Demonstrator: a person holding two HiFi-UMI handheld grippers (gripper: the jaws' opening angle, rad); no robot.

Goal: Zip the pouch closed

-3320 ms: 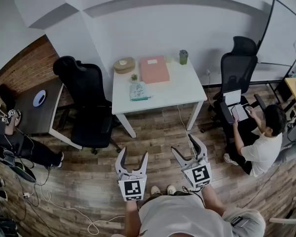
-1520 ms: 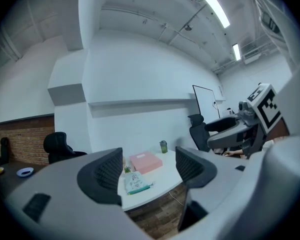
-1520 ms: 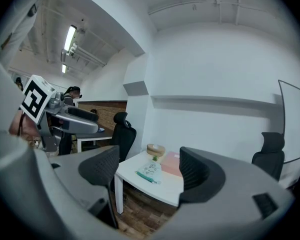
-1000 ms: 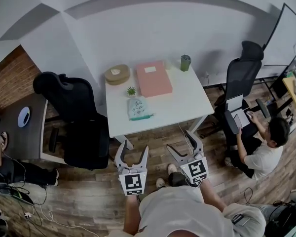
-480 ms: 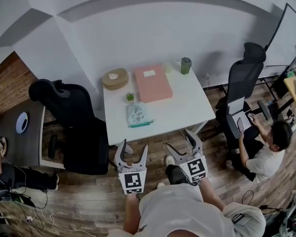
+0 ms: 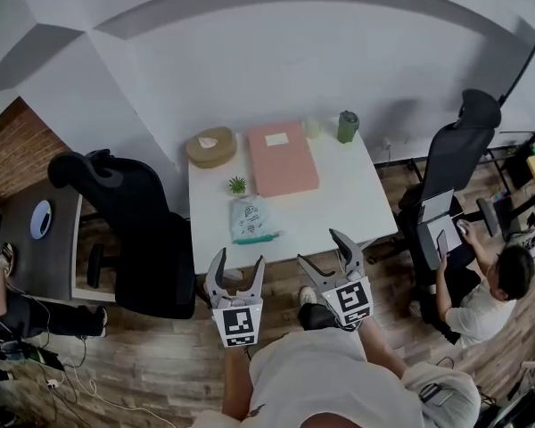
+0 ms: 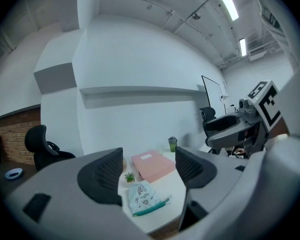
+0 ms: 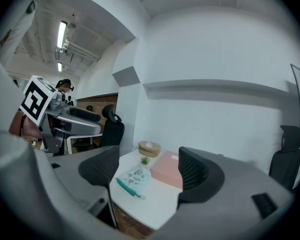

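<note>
Lying at 12 o'clock, pale teal-zippered pouch (image 6: 250, 219) is untouched; left gripper (image 6: 238, 261), right gripper (image 6: 323, 250) spread, empty; unpinned, pouch may be dragged.

Office, open-plan. White table (image 6: 343, 208) sits against a plain white wall. One black high-back swivel chair (image 6: 147, 230) is at its left edge, another (image 6: 459, 154) off its right edge. Pink folder (image 6: 283, 157) lies at the table's far edge, green lidded cup (image 6: 348, 126) at the far right corner. Dark second desk (image 6: 22, 257) at left, by a brick wall (image 6: 13, 145). Seated person (image 6: 486, 315) at right, bent over a laptop or tablet, can't tell which. Loose cables (image 6: 67, 389) on the wood-plank floor (image 6: 134, 364). Strip lights (image 7: 229, 1) on an exposed ceiling, framed white board (image 7: 211, 91) standing at right.
</note>
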